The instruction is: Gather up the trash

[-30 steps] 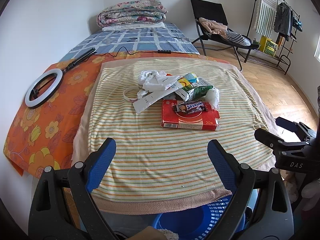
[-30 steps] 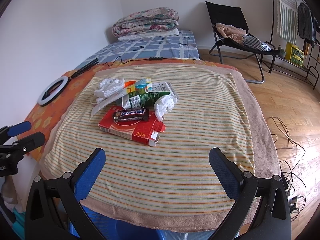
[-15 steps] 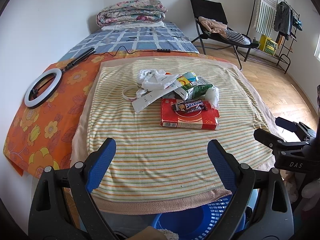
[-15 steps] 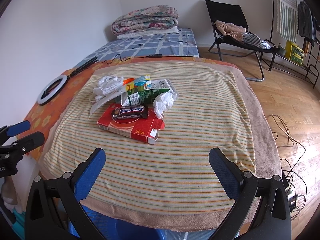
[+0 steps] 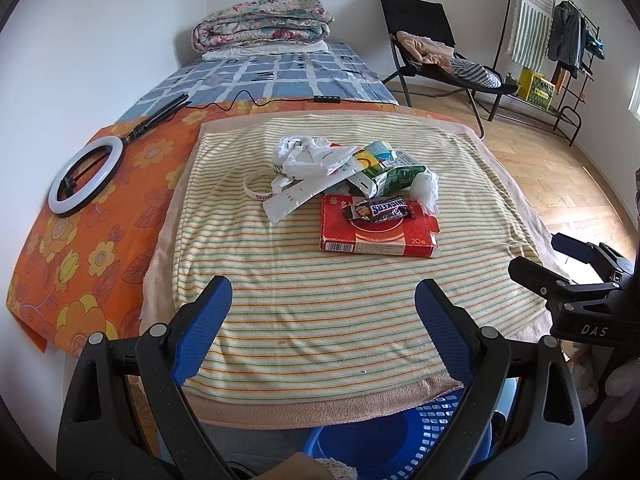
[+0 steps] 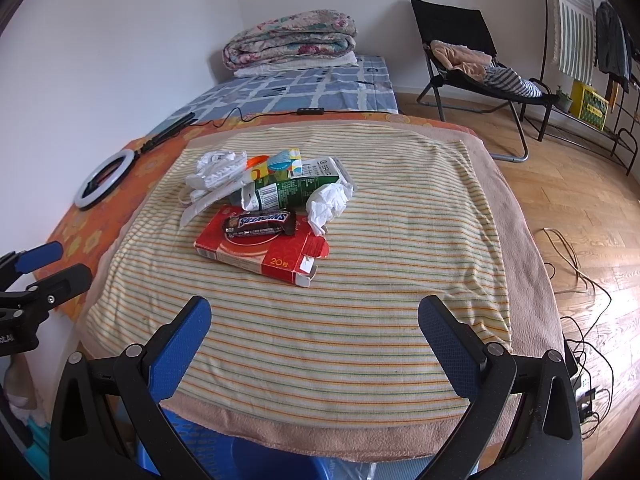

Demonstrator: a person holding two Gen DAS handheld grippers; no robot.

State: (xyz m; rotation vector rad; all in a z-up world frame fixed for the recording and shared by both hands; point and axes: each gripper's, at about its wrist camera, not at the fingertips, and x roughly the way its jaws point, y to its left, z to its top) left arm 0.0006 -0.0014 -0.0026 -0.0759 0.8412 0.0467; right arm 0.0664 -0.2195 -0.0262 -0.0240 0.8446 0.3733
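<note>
While held back at the near edge of the towel-covered desk point(image 5: 312, 320), both spread wide and empty: left tool point(image 5: 323, 312), right tool point(image 6: 314, 330), blue pads well apart. Trash heaped mid-towel point(image 6: 360, 280), well ahead of both. Red box point(image 5: 376, 232) lying flat, end flap open in the right view, contents not visible. Snickers wrapper point(image 5: 381, 211) resting on top of the box. Green carton point(image 6: 294, 192) on its side just behind, touching a crumpled tissue point(image 6: 330, 202). White bag point(image 5: 308, 154) and paper strip point(image 5: 294, 198) piled left of the carton. Blue basket point(image 5: 400, 436) below the desk's near edge, interior mostly hidden. Ring light point(image 5: 86, 176) on the orange cloth, apart from the heap.
</note>
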